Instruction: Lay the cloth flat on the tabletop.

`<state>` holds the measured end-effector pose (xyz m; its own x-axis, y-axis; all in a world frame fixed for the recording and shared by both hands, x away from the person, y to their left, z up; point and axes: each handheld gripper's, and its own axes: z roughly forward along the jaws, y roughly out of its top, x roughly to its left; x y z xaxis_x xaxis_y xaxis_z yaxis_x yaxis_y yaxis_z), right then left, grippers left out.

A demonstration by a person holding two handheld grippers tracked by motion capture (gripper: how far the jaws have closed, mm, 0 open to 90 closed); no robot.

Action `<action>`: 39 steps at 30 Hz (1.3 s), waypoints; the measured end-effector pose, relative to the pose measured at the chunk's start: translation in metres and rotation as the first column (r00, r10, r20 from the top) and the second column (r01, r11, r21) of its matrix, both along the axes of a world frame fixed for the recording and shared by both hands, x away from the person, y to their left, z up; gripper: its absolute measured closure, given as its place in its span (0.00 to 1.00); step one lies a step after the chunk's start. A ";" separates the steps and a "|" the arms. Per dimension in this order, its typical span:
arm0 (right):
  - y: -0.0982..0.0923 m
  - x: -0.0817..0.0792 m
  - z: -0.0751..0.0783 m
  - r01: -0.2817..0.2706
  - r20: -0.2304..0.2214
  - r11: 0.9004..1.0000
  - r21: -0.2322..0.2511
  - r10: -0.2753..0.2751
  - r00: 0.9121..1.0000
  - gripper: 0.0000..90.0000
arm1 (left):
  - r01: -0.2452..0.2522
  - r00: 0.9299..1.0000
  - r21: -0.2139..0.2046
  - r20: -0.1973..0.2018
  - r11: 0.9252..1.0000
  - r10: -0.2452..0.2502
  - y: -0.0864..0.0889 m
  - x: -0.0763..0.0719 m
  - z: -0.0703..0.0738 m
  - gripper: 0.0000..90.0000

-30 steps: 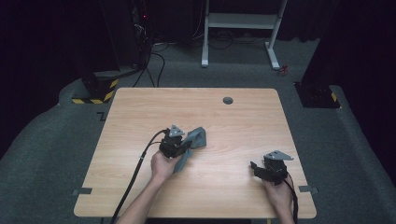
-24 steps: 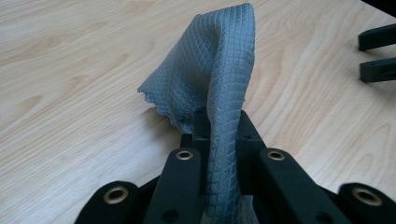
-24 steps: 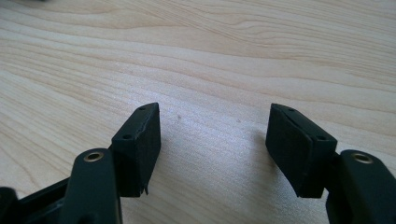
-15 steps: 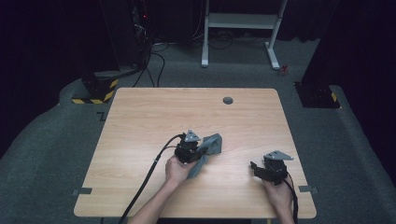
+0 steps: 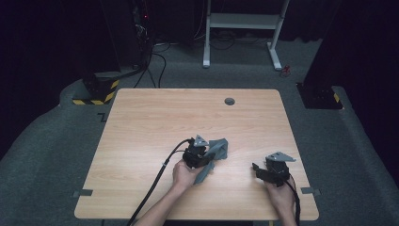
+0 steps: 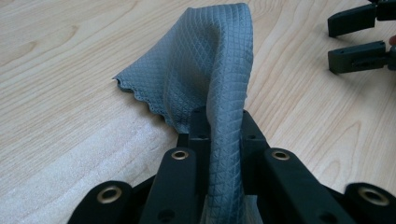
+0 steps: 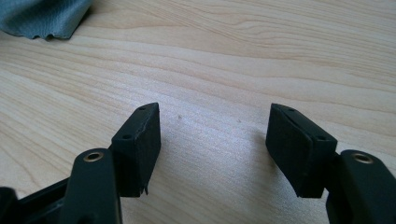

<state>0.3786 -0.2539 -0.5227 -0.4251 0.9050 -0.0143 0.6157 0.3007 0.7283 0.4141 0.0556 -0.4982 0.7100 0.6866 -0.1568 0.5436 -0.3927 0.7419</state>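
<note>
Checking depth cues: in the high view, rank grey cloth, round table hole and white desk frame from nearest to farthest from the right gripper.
1. grey cloth, to the left of the right gripper.
2. round table hole, near the table's far edge.
3. white desk frame, on the floor beyond the table.

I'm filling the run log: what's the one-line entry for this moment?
left gripper: shut on grey cloth | right gripper: open, empty | wooden table

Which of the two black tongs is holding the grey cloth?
The left tongs: their jaws pinch the grey waffle-textured cloth. The right tongs stand open over the bare wooden table.
</note>
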 end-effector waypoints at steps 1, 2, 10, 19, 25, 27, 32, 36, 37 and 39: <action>0.000 0.000 0.000 0.000 0.000 1.000 0.000 0.000 1.000 0.40 | 0.000 1.000 0.004 0.002 1.000 0.000 0.000 0.000 -0.001 0.89; 0.000 0.000 0.000 0.000 0.000 1.000 0.000 0.000 1.000 0.40 | -0.002 1.000 0.001 -0.005 1.000 0.002 0.000 0.000 -0.002 0.89; 0.000 0.000 0.000 -0.001 0.000 1.000 0.000 0.001 1.000 0.40 | 0.001 1.000 -0.020 -0.003 1.000 -0.001 0.004 -0.003 0.000 0.72; 0.000 0.000 0.000 0.015 0.001 1.000 0.002 -0.015 1.000 0.42 | -0.031 0.999 -0.046 0.033 0.998 0.032 0.038 -0.019 0.013 0.56; 0.003 -0.002 0.001 0.019 0.015 1.000 0.001 -0.019 1.000 0.61 | -0.079 0.996 -0.031 0.037 0.996 0.080 0.060 -0.024 0.009 0.56; 0.009 -0.004 0.002 -0.017 0.012 1.000 0.017 0.017 1.000 0.67 | -0.088 0.995 -0.001 0.047 0.996 0.088 0.064 -0.023 0.006 0.58; 0.036 -0.013 0.007 -0.179 0.029 0.979 0.097 0.177 0.984 0.74 | -0.101 0.993 0.044 0.063 0.994 0.098 0.060 -0.022 -0.007 0.59; 0.064 -0.013 0.007 -0.281 0.008 0.952 0.122 0.283 0.959 0.74 | -0.112 0.992 0.051 0.070 0.992 0.109 0.056 -0.021 -0.016 0.56; 0.073 -0.012 0.008 -0.307 0.007 0.943 0.126 0.308 0.951 0.74 | -0.112 0.992 0.057 0.073 0.992 0.108 0.056 -0.020 -0.018 0.56; 0.085 -0.010 0.009 -0.343 0.009 0.929 0.141 0.345 0.938 0.74 | -0.115 0.991 0.059 0.072 0.992 0.111 0.055 -0.020 -0.021 0.55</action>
<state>0.3688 -0.1687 -0.5140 -0.7100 0.6956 0.1099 0.5039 0.3927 0.7693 0.3945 0.1108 -0.5188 0.6349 0.7699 -0.0642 0.5358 -0.3789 0.7546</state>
